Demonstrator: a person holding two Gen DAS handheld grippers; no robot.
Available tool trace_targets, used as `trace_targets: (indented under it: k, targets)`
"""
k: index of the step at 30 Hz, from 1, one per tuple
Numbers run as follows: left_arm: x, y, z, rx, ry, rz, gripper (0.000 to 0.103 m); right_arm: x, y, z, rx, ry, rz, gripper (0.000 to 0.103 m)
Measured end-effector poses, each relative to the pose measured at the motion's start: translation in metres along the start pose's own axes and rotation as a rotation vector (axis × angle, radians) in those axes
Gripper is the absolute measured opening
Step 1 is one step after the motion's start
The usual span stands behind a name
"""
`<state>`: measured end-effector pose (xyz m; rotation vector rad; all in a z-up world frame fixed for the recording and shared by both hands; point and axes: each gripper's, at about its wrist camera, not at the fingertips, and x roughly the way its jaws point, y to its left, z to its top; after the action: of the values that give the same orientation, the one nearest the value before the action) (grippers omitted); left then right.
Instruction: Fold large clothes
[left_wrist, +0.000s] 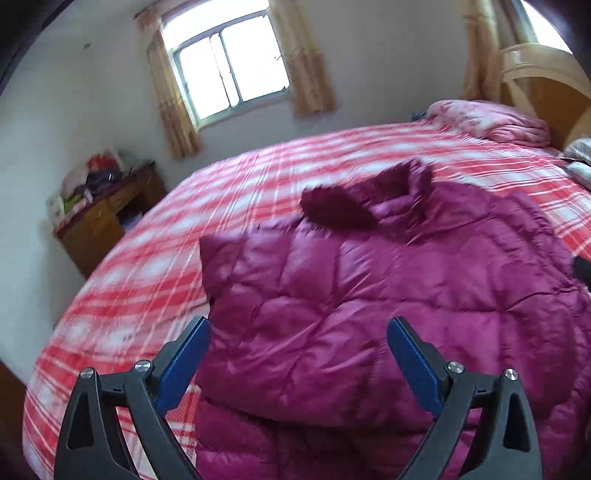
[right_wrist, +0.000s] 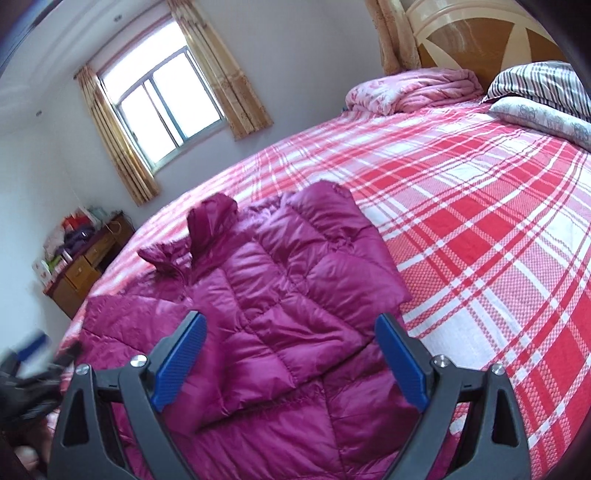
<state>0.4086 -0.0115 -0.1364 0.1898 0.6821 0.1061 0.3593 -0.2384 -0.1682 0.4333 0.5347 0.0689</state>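
Note:
A magenta quilted down jacket (left_wrist: 369, 288) lies on the red-and-white plaid bed (left_wrist: 184, 229), collar toward the far side, with both side parts folded over the body. It also shows in the right wrist view (right_wrist: 280, 295). My left gripper (left_wrist: 299, 332) is open and empty, hovering above the jacket's left folded part. My right gripper (right_wrist: 290, 328) is open and empty, above the jacket's right folded part. The left gripper shows blurred at the left edge of the right wrist view (right_wrist: 33, 354).
The plaid bed (right_wrist: 480, 240) extends to the right. A folded pink quilt (right_wrist: 410, 92) and pillows (right_wrist: 546, 99) lie at the wooden headboard (right_wrist: 476, 37). A cluttered wooden desk (left_wrist: 107, 218) stands by the wall under a curtained window (left_wrist: 229, 66).

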Motion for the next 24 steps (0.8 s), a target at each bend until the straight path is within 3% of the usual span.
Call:
trace_targets:
  k: [4, 6, 9, 11, 13, 15, 19, 24]
  targets:
    - [0.035, 0.020, -0.015, -0.131, 0.098, -0.064, 0.097, -0.001, 0.011, -0.001, -0.054, 0.001, 0.044, 0.094]
    - [0.036, 0.021, -0.015, -0.146, 0.092, -0.064, 0.097, -0.003, 0.024, -0.003, -0.120, 0.003, 0.064, 0.084]
    - [0.038, 0.017, -0.015, -0.121, 0.091, -0.039, 0.097, -0.004, 0.049, -0.006, -0.243, 0.019, 0.093, 0.081]
    - [0.037, 0.014, -0.017, -0.106, 0.093, -0.020, 0.097, 0.005, 0.063, -0.010, -0.303, 0.096, 0.068, 0.080]
    - [0.039, 0.012, -0.017, -0.098, 0.098, -0.009, 0.097, 0.015, 0.079, -0.019, -0.377, 0.184, 0.059, 0.067]
    - [0.039, 0.014, -0.018, -0.104, 0.097, -0.016, 0.097, 0.033, 0.089, -0.036, -0.480, 0.271, -0.024, 0.062]
    - [0.028, 0.027, -0.018, -0.156, 0.075, -0.041, 0.097, 0.046, 0.080, -0.039, -0.438, 0.332, -0.030, 0.062]
    - [-0.001, 0.060, -0.007, -0.280, -0.018, -0.106, 0.097, 0.040, 0.076, -0.040, -0.425, 0.299, -0.041, 0.061]
